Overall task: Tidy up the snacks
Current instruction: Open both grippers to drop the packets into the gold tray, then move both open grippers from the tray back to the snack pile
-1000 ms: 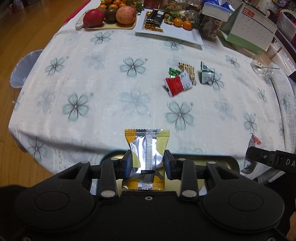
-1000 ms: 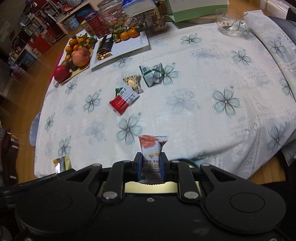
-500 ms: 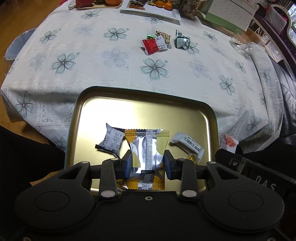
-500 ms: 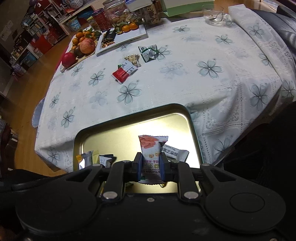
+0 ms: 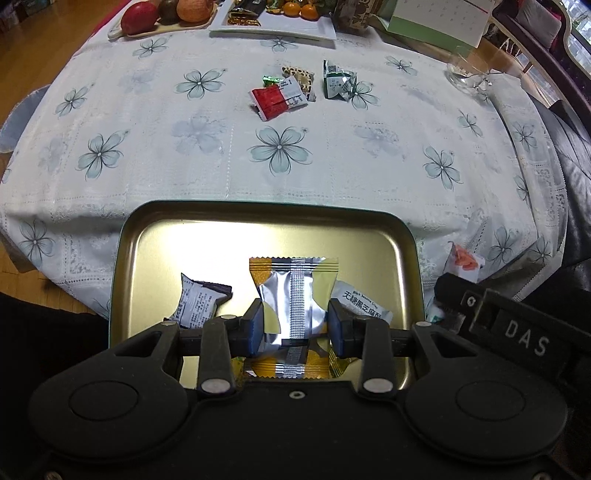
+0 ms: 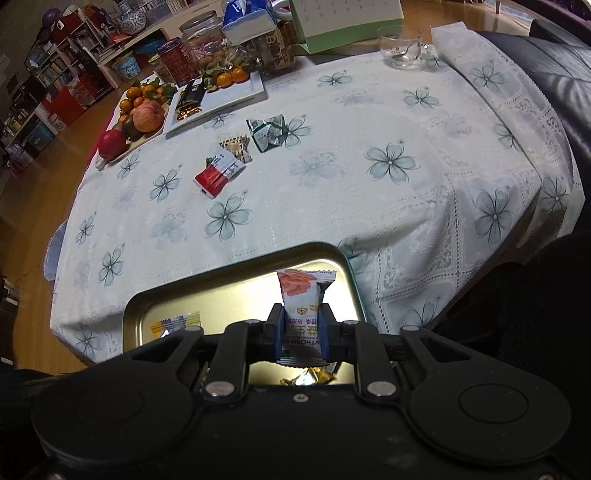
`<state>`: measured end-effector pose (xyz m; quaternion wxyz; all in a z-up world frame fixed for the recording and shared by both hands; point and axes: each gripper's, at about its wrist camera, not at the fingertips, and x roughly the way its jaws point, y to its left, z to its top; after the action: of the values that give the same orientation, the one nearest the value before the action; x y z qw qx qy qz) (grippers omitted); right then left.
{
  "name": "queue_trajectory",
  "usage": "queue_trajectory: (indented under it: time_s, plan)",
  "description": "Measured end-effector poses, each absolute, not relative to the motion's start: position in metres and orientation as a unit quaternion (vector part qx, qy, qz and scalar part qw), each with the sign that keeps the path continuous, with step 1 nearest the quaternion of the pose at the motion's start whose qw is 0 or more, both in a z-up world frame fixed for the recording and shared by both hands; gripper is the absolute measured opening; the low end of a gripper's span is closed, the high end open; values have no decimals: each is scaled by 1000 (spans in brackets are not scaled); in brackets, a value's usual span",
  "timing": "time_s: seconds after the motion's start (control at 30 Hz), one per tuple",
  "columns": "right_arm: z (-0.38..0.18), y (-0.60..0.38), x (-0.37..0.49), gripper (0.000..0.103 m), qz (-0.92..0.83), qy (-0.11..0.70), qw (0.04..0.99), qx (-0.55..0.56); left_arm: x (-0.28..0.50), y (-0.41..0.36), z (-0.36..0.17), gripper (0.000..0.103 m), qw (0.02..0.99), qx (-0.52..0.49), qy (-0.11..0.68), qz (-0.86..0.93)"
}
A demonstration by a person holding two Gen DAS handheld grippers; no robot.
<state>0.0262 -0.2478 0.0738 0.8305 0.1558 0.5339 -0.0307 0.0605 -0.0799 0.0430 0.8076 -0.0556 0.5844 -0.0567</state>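
Observation:
My left gripper (image 5: 295, 326) is shut on a yellow and silver snack packet (image 5: 293, 291) and holds it over a gold metal tray (image 5: 258, 229) at the table's near edge. A grey packet (image 5: 197, 304) and a white packet (image 5: 360, 304) lie in the tray. My right gripper (image 6: 300, 334) is shut on a white and orange snack packet (image 6: 301, 295) above the tray's right part (image 6: 236, 288). A red and white packet (image 5: 277, 98), a brown patterned packet (image 5: 299, 75) and a green packet (image 5: 338, 83) lie together on the floral tablecloth farther out.
A fruit board (image 6: 129, 122) and a white plate with tangerines (image 6: 221, 96) stand at the far edge, with jars (image 6: 199, 40), a calendar (image 5: 439, 26) and a glass cup (image 6: 400, 46). A dark sofa (image 6: 554, 55) lies to the right.
Both grippers have pulled back from over the table to above the gold tray, which came into view below them. Each still holds its packet.

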Motion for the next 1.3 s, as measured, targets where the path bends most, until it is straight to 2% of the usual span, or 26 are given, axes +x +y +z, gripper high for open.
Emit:
queue_trajectory:
  time_s: [0.23,0.5,1.07,1.3]
  plan:
    - [79,-250,51,25,-33,515,842,158,70,-72,44,44,808,-80,582,-52]
    - [69,-252,41,28,-21,538,824,177,68,-66,35,45,801,-75,593,-43]
    - [63,-243,20,30,3,567,805,175,49,-61,35,47,801,-57,595,-22]
    - [49,-231,20,40,22,601,785,148,44,-54,26,47,785,-49,617,-12]
